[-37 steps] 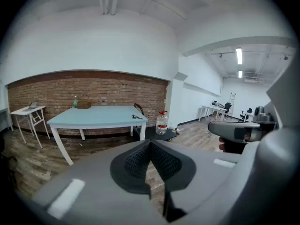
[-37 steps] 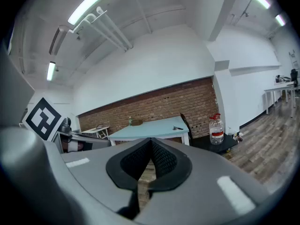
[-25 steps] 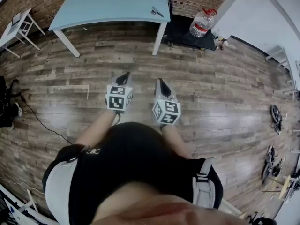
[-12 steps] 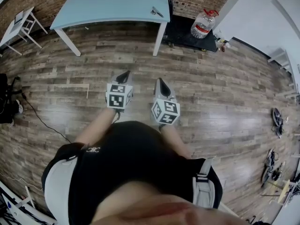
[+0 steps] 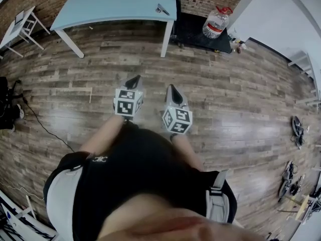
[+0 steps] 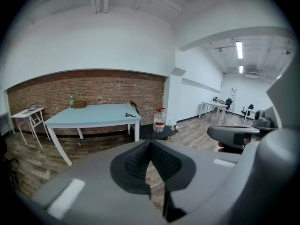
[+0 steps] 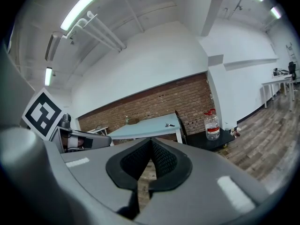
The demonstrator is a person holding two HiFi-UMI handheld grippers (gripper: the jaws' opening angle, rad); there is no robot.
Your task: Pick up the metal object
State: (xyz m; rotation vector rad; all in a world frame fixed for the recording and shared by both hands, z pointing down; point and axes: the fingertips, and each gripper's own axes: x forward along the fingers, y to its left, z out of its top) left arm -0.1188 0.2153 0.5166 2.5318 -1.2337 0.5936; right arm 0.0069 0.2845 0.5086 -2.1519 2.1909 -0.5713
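A small metal object lies near the right end of the light blue table, far ahead of me across the wooden floor. It shows as a small dark piece on the tabletop in the left gripper view and in the right gripper view. My left gripper and right gripper are held side by side in front of the person's body, pointing toward the table. Both are shut with nothing between their pads.
A large water jug stands on a low black platform right of the table. A small white side table is at the far left. A cable runs over the floor at left; equipment lies at right.
The head view has shifted slightly, so the table and metal object sit a little further left and up. Both grippers keep their place and stay shut.
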